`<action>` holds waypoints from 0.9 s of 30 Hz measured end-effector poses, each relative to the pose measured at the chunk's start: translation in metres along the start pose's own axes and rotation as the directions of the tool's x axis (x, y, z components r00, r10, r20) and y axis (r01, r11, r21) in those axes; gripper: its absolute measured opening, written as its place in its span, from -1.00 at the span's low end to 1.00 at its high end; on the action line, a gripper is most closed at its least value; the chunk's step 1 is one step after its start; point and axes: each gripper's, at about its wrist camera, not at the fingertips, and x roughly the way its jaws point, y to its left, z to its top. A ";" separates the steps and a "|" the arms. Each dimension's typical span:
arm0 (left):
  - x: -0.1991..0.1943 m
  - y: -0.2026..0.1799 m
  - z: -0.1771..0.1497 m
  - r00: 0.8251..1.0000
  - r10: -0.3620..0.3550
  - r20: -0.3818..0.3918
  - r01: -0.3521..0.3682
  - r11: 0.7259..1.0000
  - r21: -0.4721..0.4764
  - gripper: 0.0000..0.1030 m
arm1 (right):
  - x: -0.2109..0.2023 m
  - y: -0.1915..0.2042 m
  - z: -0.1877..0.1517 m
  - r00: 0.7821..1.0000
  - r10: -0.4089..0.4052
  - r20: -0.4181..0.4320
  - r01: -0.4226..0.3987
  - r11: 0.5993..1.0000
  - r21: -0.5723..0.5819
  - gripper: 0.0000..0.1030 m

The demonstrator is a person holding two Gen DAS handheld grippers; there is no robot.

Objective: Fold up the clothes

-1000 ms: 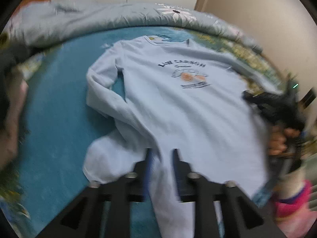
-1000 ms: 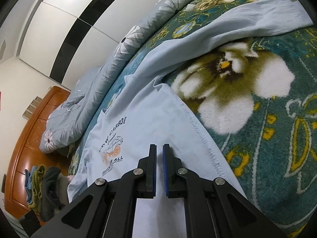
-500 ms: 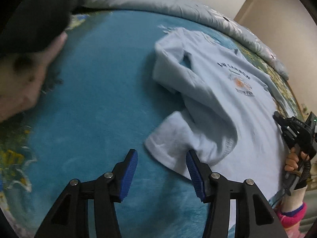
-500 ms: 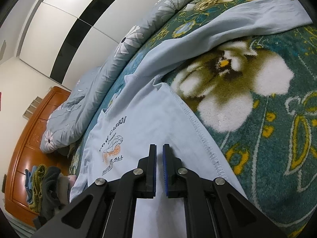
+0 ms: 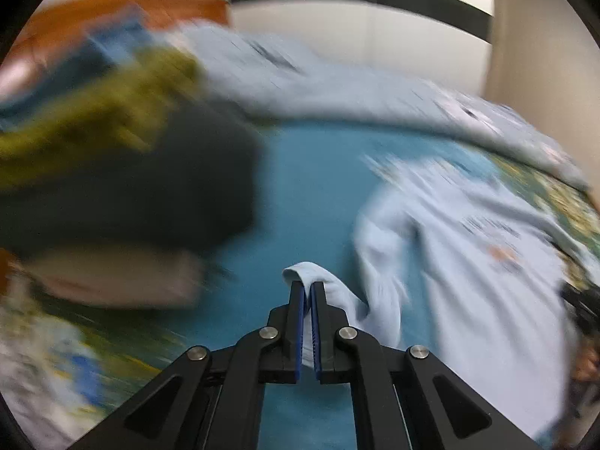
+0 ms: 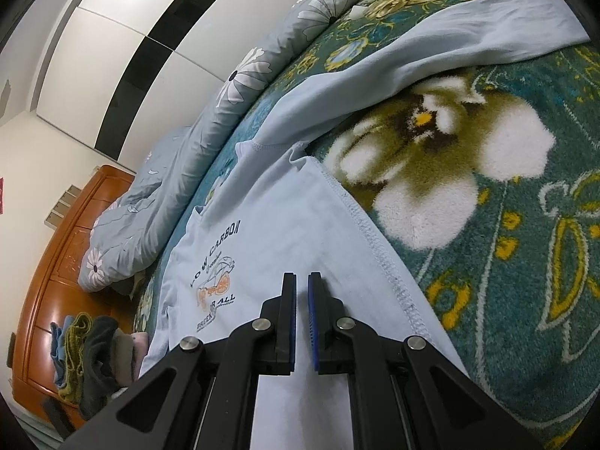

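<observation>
Pale-blue sleeve cuff (image 5: 318, 281) sits clamped between the left gripper (image 5: 306, 288) fingers. Right gripper (image 6: 301, 281) fingers nearly closed, pressing flat on the shirt (image 6: 285, 225), apparently grasping nothing.

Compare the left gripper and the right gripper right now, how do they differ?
The left gripper is shut on the sleeve of the shirt; the right gripper has nothing visible between its nearly closed fingers. The left gripper's view is motion-blurred, the right gripper's view sharp. The left gripper is over plain blue blanket, the right gripper over the shirt's body. Both have black fingers with blue pads.
</observation>
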 end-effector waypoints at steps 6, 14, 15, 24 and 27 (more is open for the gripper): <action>0.011 0.040 -0.015 0.983 0.178 -0.052 -0.179 0.983 -0.027 -0.92 | -0.001 0.000 -0.001 1.000 -0.001 0.001 0.001 1.000 -0.001 -0.90; 0.044 0.084 -0.048 0.962 0.183 -0.201 -0.211 0.969 -0.131 -0.89 | -0.001 -0.001 -0.001 1.000 -0.004 0.002 0.004 1.000 -0.009 -0.90; 0.040 0.091 -0.047 0.967 0.156 -0.203 -0.190 0.968 -0.162 -0.84 | -0.002 -0.001 -0.001 1.000 -0.005 0.002 0.005 1.000 -0.010 -0.90; -0.003 0.048 -0.020 0.999 0.001 -0.035 -0.005 0.994 -0.111 -0.61 | -0.011 0.009 0.005 0.999 -0.035 0.027 0.037 0.996 -0.078 -0.90; 0.014 0.003 0.002 0.991 -0.135 -0.021 0.134 0.990 -0.049 -0.27 | -0.020 0.013 0.018 0.999 -0.032 0.033 0.036 0.992 -0.123 -0.90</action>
